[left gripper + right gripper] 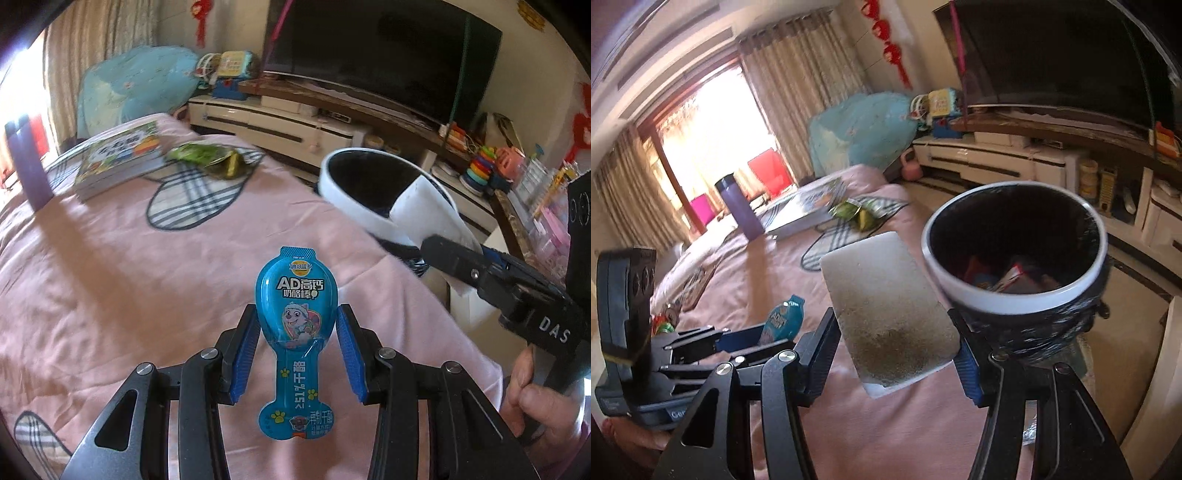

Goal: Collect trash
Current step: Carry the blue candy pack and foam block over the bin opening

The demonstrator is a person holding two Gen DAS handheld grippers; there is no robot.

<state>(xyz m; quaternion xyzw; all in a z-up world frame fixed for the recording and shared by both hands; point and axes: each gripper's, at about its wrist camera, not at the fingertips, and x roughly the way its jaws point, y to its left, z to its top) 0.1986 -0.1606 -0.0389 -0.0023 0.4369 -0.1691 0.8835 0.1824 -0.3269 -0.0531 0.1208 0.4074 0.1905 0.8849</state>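
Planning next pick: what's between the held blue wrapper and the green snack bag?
Nothing loose: left wrist view shows only pink bedcover and its plaid patch between blue wrapper and green snack bag.

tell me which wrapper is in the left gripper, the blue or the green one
The blue cheese-stick wrapper, between the left gripper fingers; the green wrapper lies far off beside the books.
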